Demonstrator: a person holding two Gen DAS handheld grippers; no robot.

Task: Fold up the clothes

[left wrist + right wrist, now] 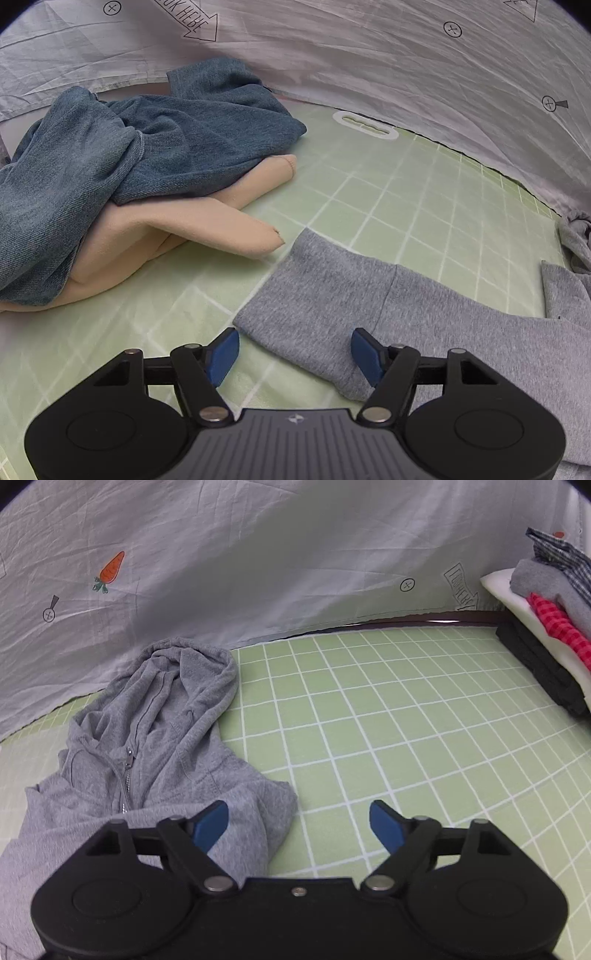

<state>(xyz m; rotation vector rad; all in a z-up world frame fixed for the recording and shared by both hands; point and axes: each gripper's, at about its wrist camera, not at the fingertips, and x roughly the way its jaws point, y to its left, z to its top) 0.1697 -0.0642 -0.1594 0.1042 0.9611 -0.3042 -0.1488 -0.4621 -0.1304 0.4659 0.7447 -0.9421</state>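
Two grippers hang over the heathered grey zip-up hoodie [155, 746] we are folding, and both have their jaws apart with nothing pinched. The left gripper [295, 354] straddles the hoodie's grey ribbed sleeve cuff [314, 295], blue pads [224, 355] on either side of the fabric but not pressing it. The right gripper [299, 827] sits at the garment's right-hand edge, one pad over grey cloth and the other over bare mat.

We see the hoodie lying zip-side up on the pale green gridded cutting mat [406, 720], hood bunched toward the wrinkled grey backdrop sheet [295, 554], the sleeve stretched out sideways. It is not yet folded, so we judge the step in hand to be taking the sleeve and laying it across the chest.

To do that well, we should lower the left pads until they bracket only the cuff's top layers, close firmly, then lift just enough to clear the mat. We would carry the sleeve across in one smooth arc so it lands flat and parallel to the zip. The right gripper can pin or gather the rumpled shoulder edge so the body does not drag.

We should steer clear of the loose pile of blue denim garment [129, 155] and peach fleece garment [166, 229] lying just beside the cuff.
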